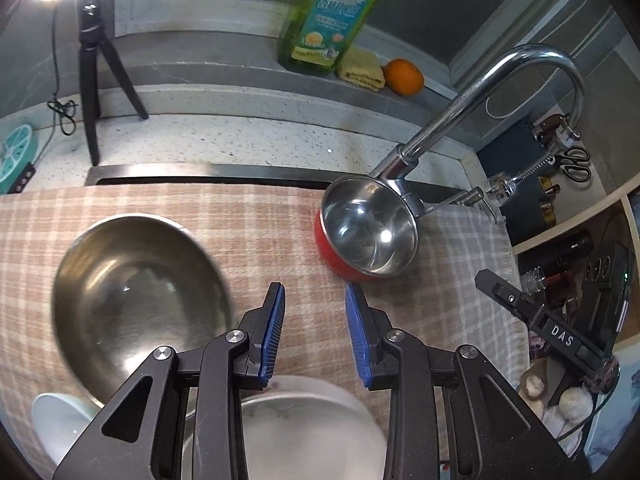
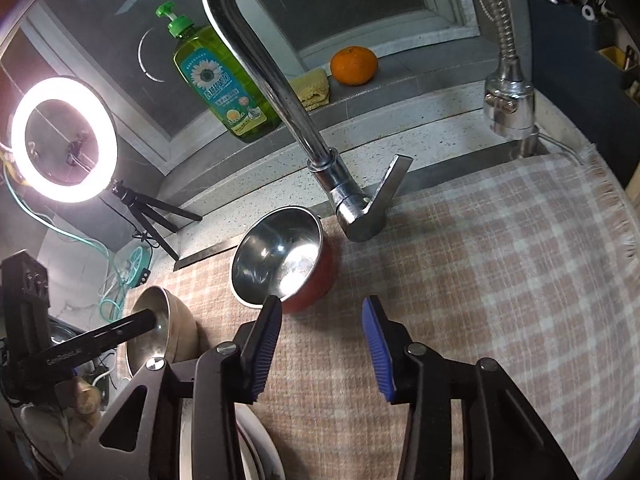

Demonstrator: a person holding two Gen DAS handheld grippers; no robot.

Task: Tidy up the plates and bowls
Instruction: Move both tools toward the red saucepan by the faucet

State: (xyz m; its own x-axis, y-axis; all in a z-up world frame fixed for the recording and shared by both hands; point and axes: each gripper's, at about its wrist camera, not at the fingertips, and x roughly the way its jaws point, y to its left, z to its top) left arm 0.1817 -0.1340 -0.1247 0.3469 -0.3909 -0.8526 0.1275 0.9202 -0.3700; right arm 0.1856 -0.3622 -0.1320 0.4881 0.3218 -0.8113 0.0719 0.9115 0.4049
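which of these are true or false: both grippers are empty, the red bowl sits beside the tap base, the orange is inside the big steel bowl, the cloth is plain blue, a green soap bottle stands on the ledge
1. Both grippers are empty. True: the left gripper and the right gripper have open jaws with only cloth showing between them.
2. The red bowl sits beside the tap base. True.
3. The orange is inside the big steel bowl. False: the orange lies on the ledge behind the sink; the big steel bowl holds nothing.
4. The cloth is plain blue. False: the cloth is checked in tan and white.
5. A green soap bottle stands on the ledge. True.
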